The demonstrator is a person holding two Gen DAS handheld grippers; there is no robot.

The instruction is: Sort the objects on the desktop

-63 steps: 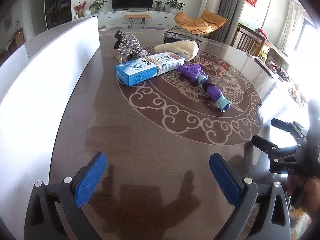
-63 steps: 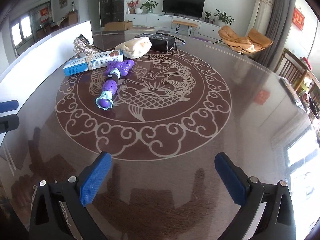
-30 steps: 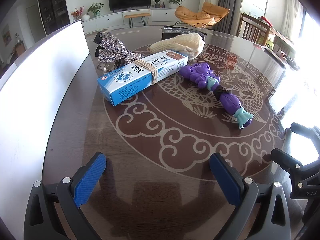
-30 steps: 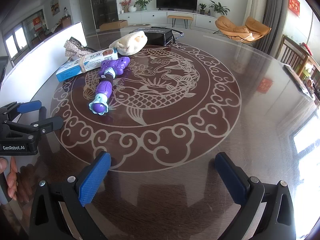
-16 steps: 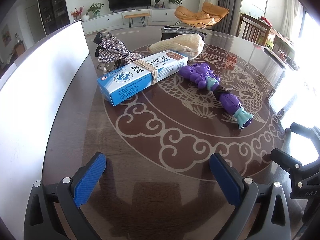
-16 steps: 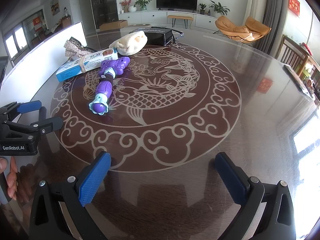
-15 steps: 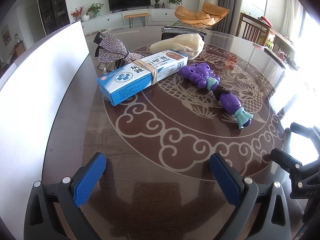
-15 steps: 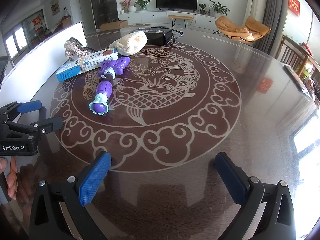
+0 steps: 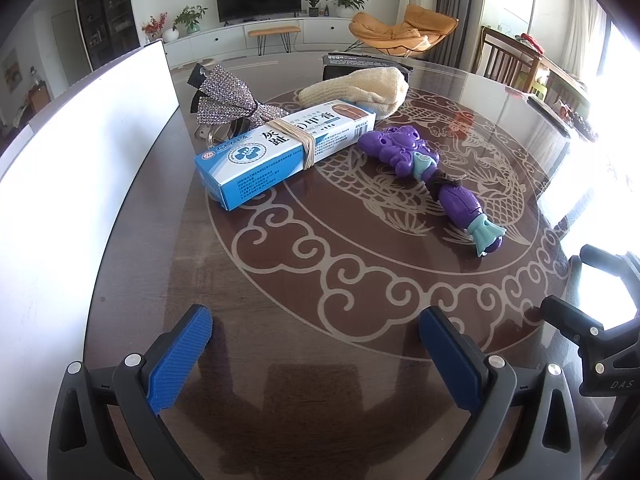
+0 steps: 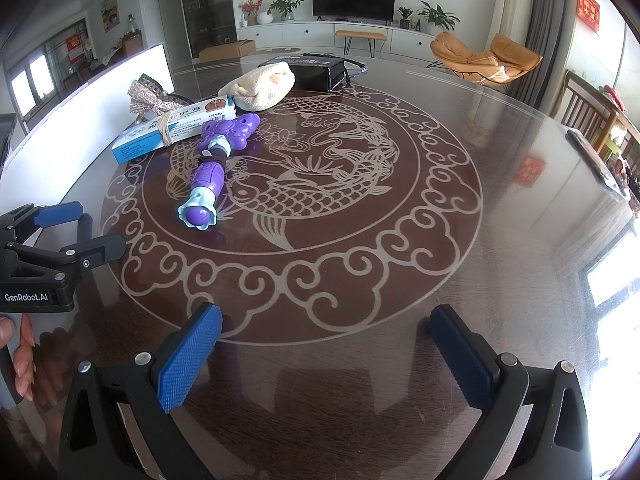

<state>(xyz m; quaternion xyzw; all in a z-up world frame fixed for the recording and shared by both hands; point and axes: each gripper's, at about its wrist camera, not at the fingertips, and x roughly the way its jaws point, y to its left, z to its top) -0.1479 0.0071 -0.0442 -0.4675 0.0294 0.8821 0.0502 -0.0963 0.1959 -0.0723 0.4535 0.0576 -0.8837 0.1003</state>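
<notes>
A blue and white box [image 9: 280, 148] bound with a rubber band lies on the round table, also in the right wrist view [image 10: 172, 128]. A purple toy [image 9: 432, 176] lies to its right, also in the right wrist view [image 10: 216, 168]. Behind them are a glittery bow [image 9: 228, 100], a cream cloth [image 9: 356, 88] and a black case [image 10: 316, 68]. My left gripper [image 9: 312, 348] is open and empty, well short of the box. My right gripper [image 10: 324, 352] is open and empty, near the table's front. Each gripper shows at the edge of the other's view.
A white board [image 9: 80, 152] stands along the table's left edge. The table [image 10: 500, 208] has a dragon and fish pattern. Chairs [image 9: 516, 64] stand at the far right, and a flat dark object [image 10: 596, 160] lies near the right rim.
Over the first second both grippers moved forward toward the objects. In the last second nothing has visibly moved.
</notes>
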